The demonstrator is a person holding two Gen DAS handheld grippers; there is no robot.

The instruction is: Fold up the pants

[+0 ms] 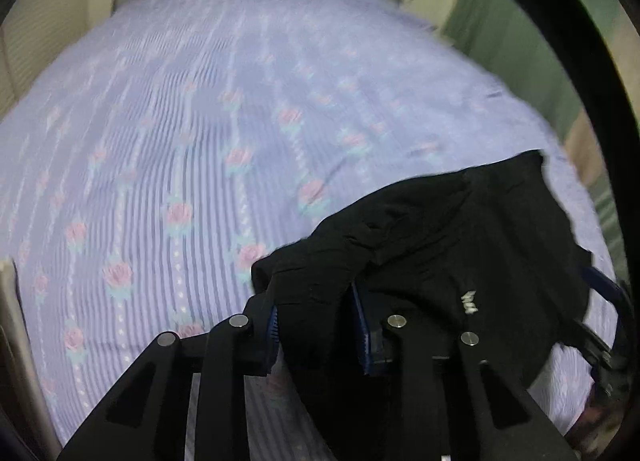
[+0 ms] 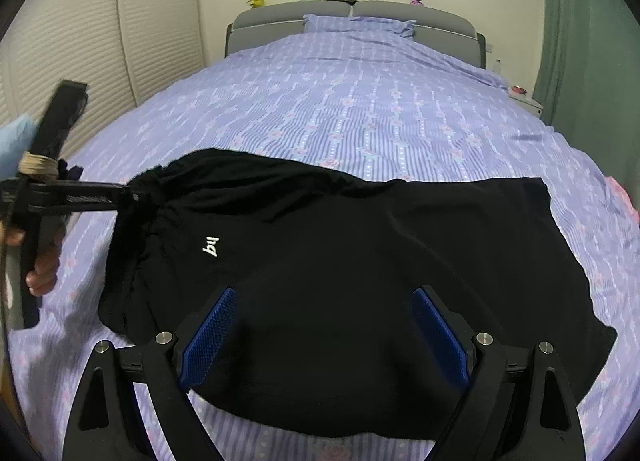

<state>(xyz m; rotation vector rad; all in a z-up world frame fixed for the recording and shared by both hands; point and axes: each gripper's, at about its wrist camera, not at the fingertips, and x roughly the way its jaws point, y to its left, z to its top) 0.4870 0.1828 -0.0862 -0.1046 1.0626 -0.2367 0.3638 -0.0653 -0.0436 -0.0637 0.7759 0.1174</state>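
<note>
Right gripper (image 2: 324,335): black angular finger frames, blue ribbed pads (image 2: 208,335), round silver screw heads (image 2: 165,337). Left gripper (image 1: 316,325): same black frame and blue pads; tan band wrapped round its handle; bare-skinned hand (image 2: 42,261).

Black pants (image 2: 360,261) bearing small white lettering (image 2: 211,247) lie on a lavender, white-striped bed sheet (image 2: 360,109) patterned with pink roses; the black grippers carry blue textured fingers (image 2: 210,335), before a grey headboard (image 2: 272,17) and green curtain (image 2: 580,21).
</note>
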